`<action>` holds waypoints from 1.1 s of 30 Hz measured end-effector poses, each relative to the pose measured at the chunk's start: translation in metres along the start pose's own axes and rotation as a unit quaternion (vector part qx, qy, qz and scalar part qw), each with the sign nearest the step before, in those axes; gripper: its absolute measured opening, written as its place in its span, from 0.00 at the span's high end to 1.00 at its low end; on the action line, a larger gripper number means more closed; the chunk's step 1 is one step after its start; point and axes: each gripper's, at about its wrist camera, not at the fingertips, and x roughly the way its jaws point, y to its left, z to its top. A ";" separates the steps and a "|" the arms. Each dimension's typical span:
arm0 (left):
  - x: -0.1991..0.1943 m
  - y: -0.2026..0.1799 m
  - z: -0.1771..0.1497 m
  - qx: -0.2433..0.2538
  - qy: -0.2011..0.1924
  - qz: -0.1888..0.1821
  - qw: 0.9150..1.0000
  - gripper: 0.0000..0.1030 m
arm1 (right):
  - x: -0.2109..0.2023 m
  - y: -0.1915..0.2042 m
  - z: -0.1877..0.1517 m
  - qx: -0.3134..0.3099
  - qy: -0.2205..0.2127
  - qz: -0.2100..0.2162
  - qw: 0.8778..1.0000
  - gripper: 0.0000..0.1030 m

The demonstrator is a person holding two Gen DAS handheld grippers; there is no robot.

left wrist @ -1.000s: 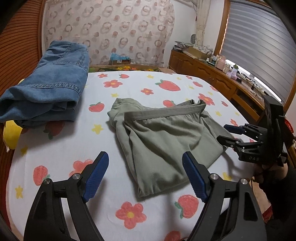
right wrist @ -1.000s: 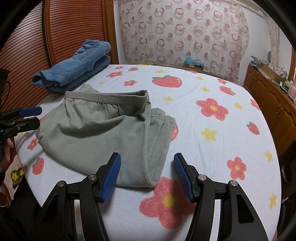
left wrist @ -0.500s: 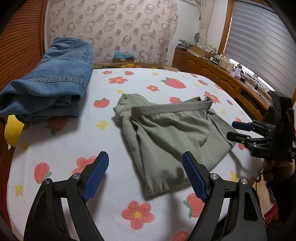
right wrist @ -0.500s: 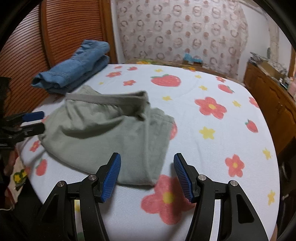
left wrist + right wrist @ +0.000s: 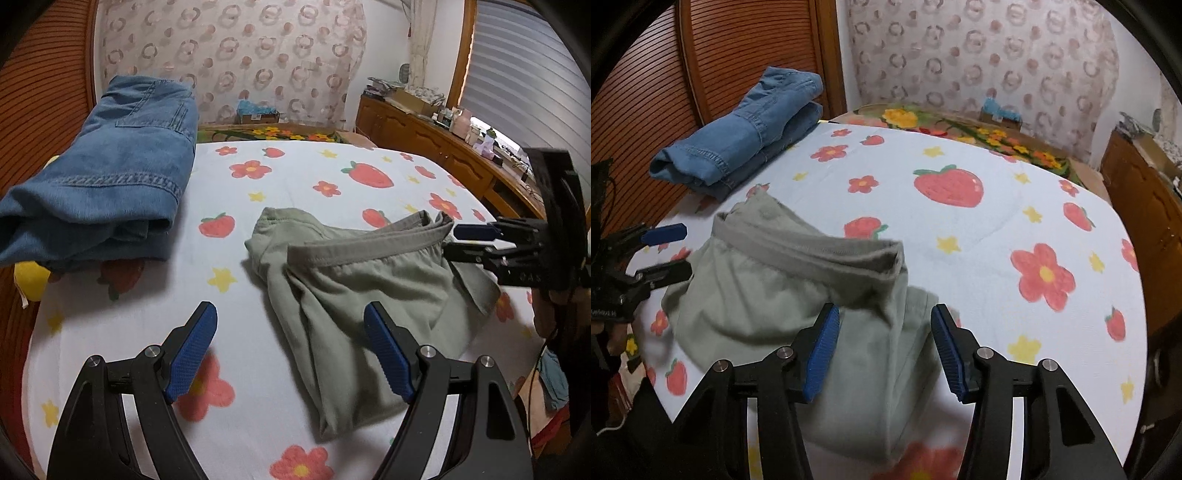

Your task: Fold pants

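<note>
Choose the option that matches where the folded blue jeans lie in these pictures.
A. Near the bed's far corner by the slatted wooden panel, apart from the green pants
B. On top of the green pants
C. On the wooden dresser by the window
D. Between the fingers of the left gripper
A: the folded blue jeans lie by the slatted wooden panel, with bare sheet between them and the green pants.
</note>
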 end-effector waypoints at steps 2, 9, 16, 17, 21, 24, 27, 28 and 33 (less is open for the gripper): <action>0.003 0.000 0.002 0.001 0.002 0.002 1.000 0.20 | 0.005 -0.006 0.006 0.008 0.001 0.008 1.000 0.48; 0.015 0.001 0.006 0.002 0.013 0.005 1.000 0.20 | 0.016 -0.020 0.019 0.022 -0.014 0.056 0.998 0.49; 0.020 0.005 0.008 -0.001 0.016 0.016 1.000 0.20 | 0.027 -0.021 0.024 0.018 0.000 0.079 0.997 0.92; 0.019 0.006 0.008 -0.004 0.015 0.014 1.000 0.20 | 0.029 -0.023 0.025 0.026 0.000 0.077 0.997 0.93; 0.011 0.007 0.008 -0.011 0.002 0.004 1.000 0.20 | 0.026 -0.031 0.027 0.053 -0.024 0.070 0.996 0.94; 0.005 0.007 0.009 -0.015 -0.008 0.002 1.000 0.20 | 0.025 -0.031 0.026 0.061 -0.030 0.030 0.997 0.94; 0.003 0.006 0.010 -0.017 -0.012 -0.002 1.000 0.20 | 0.034 -0.030 0.026 0.058 -0.013 0.017 0.998 0.94; 0.004 0.005 0.010 -0.014 -0.012 -0.002 1.000 0.20 | 0.035 -0.029 0.026 0.057 -0.010 0.017 0.998 0.94; 0.007 0.003 0.008 -0.008 -0.004 0.001 1.000 0.20 | 0.027 -0.025 0.028 0.053 -0.012 0.018 0.998 0.85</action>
